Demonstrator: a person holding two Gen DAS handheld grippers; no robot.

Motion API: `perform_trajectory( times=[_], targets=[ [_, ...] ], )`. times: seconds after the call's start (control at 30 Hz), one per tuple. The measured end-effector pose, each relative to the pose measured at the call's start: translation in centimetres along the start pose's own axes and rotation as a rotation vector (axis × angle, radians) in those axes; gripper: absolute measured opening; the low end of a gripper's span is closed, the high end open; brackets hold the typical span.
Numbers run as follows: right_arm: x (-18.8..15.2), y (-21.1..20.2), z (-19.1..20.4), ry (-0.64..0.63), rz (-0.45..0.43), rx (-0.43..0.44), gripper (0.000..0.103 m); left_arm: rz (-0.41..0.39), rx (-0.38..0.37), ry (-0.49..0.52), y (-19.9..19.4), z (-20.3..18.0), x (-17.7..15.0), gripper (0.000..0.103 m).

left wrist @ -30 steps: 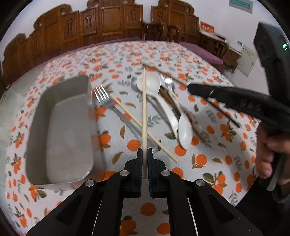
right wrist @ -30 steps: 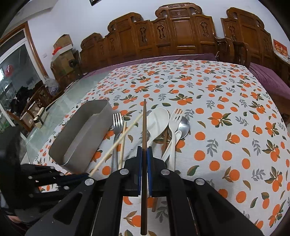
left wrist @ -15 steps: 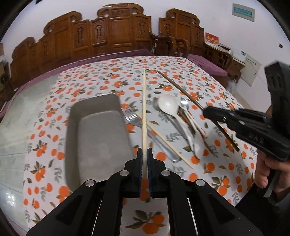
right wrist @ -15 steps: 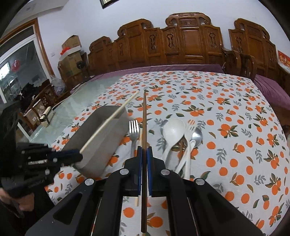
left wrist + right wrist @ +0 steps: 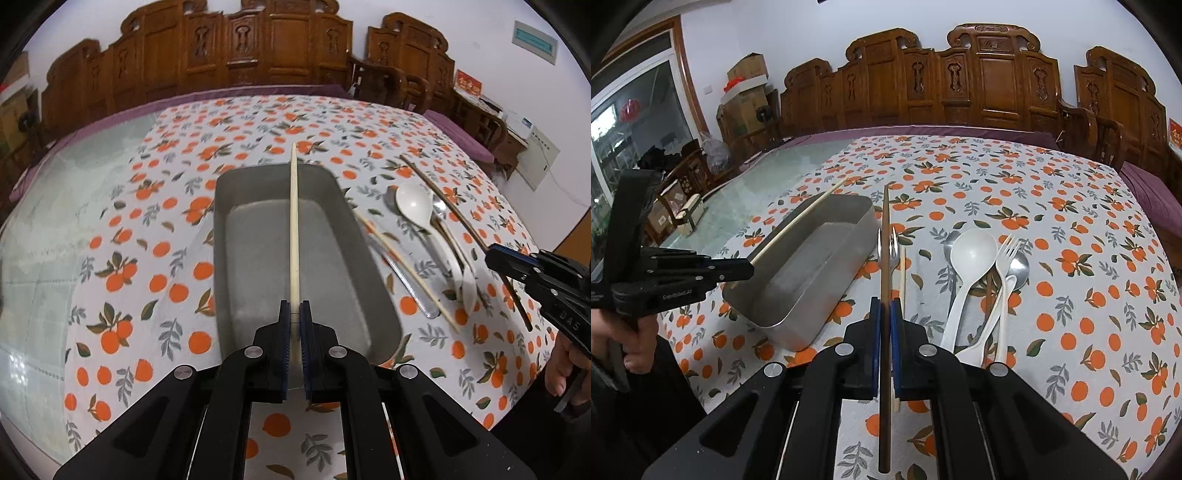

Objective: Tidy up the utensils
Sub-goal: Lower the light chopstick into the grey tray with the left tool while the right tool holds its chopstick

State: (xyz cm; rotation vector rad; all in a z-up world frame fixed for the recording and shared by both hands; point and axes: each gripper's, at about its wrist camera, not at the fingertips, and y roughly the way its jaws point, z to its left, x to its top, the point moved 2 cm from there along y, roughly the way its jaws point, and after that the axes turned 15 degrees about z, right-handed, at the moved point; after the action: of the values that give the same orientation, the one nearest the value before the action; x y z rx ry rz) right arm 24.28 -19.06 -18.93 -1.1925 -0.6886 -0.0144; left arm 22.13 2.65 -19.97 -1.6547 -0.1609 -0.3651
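1. Now the left claw (image 5: 294, 316) is clamped on a pale chopstick (image 5: 294, 229) above the metal tray (image 5: 373, 280).
2. Right claw (image 5: 885, 310) grips a dark chopstick (image 5: 885, 258) over the fork (image 5: 893, 251), beside the tray.

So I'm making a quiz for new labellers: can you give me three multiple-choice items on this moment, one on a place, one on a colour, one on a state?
1. The pale chopstick held by the left tool hangs over:
A the metal tray
B the spoons
C bare glass

2. The chopstick in the right tool is:
A white
B dark brown
C green

3. The tray is:
A full
B empty
C tipped over

Answers: 1 A, the stick runs above the tray's floor. 2 B, it looks dark brown. 3 B, only bare metal shows inside.
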Motion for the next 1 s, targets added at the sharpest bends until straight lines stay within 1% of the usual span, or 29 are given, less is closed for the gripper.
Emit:
perform_trajectory(
  times=[0.27,0.43,0.53,0.6,0.73,0.8,0.87,0.93,0.97,1.0],
  targets=[
    [-0.1,0.5,0.9,-0.009,0.019,-0.017,0.006,0.041,-0.01,-0.004,1.2,0.4,-0.3,0.004],
    [0.4,0.4,2.1,-0.03,0.023,-0.031,0.006,0.041,-0.033,-0.028,1.3,1.2,0.0,0.005],
    [0.9,0.1,3.0,-0.052,0.024,-0.041,0.006,0.021,-0.043,-0.037,0.8,1.5,0.1,0.01],
    [1.3,0.0,3.6,-0.061,0.025,-0.045,0.006,0.0,-0.045,-0.043,0.2,1.8,0.2,0.017],
    [2.1,0.4,4.7,-0.054,0.034,-0.03,0.006,-0.047,-0.032,-0.052,-1.3,2.5,0.2,0.023],
    [2.6,0.9,5.3,-0.047,0.04,-0.016,0.006,-0.066,-0.033,-0.06,-1.9,3.0,0.2,0.028],
    [3.3,1.6,6.0,-0.04,0.049,-0.002,0.006,-0.09,-0.023,-0.07,-2.7,3.6,0.2,0.029],
    [4.0,2.2,6.6,-0.037,0.057,0.006,0.006,-0.109,-0.014,-0.078,-3.3,4.1,0.2,0.041],
    [4.3,2.4,6.8,-0.037,0.06,0.008,0.006,-0.119,-0.01,-0.081,-3.5,4.3,0.2,0.043],
    [4.7,2.8,7.1,-0.036,0.065,0.009,0.006,-0.126,-0.002,-0.085,-3.8,4.6,0.2,0.043]
  ],
)
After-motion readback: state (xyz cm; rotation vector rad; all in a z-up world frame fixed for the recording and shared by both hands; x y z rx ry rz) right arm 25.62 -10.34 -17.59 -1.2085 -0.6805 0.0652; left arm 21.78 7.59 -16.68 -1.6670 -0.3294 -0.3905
